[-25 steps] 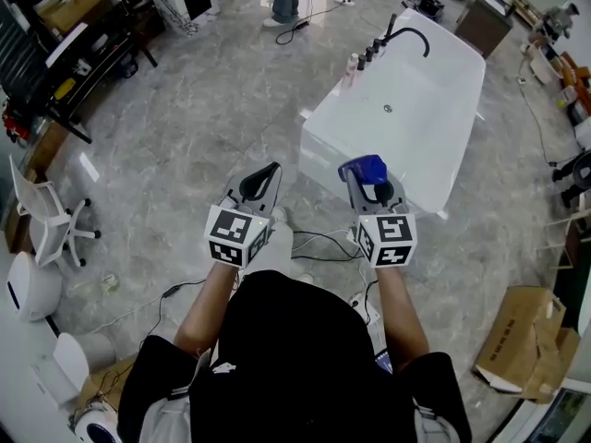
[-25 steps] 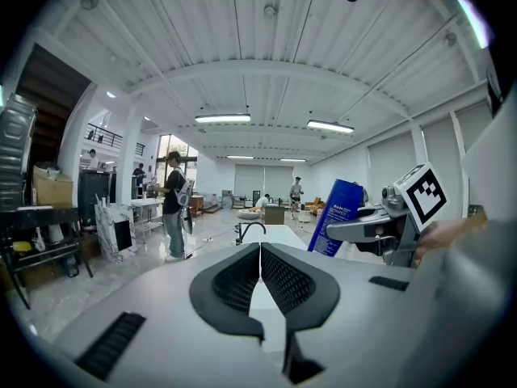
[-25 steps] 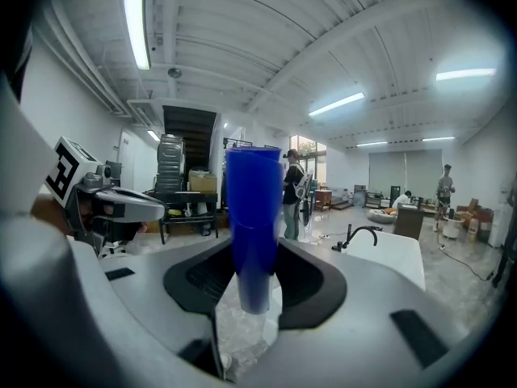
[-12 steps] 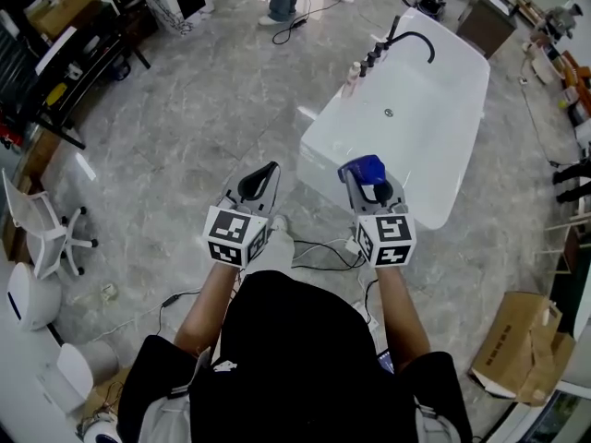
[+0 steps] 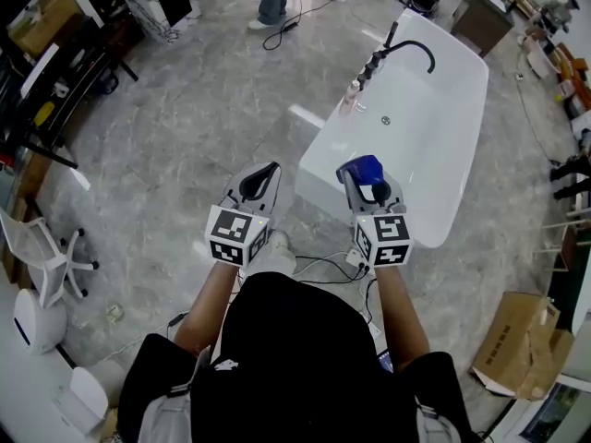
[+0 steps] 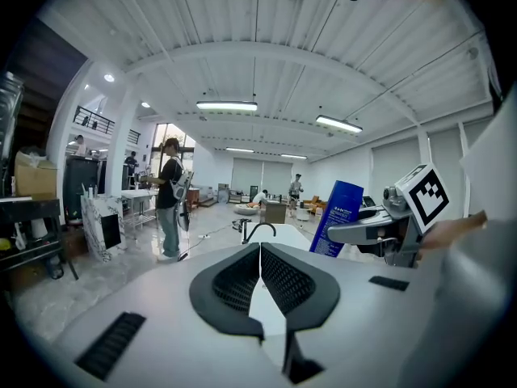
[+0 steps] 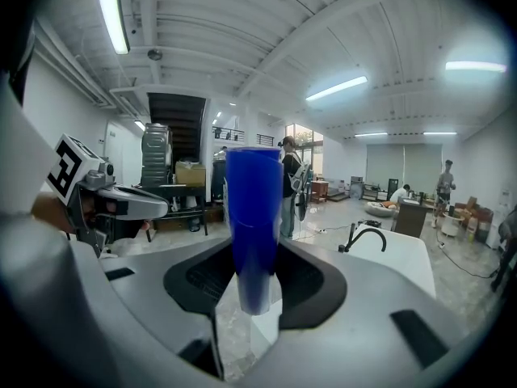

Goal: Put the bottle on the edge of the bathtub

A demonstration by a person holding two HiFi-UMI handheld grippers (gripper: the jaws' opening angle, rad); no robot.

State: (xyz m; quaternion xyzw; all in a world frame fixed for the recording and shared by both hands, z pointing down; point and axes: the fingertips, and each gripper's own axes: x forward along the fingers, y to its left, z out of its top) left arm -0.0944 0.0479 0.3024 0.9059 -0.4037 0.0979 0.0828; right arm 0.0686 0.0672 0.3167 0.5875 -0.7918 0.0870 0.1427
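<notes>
Blue bottle [image 7: 253,225] upright in right gripper [image 7: 255,297]

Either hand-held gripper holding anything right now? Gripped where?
Right hand-held gripper holds the blue plastic bottle upright, clamped near its lower end. Left hand-held gripper is shut and empty.

With forearms [image 5: 211,295] extended side by side, the left grey two-jaw gripper [image 5: 266,170] has jaws together, and the right grey two-jaw gripper [image 5: 369,185] clamps a blue plastic bottle [image 5: 362,165].
</notes>
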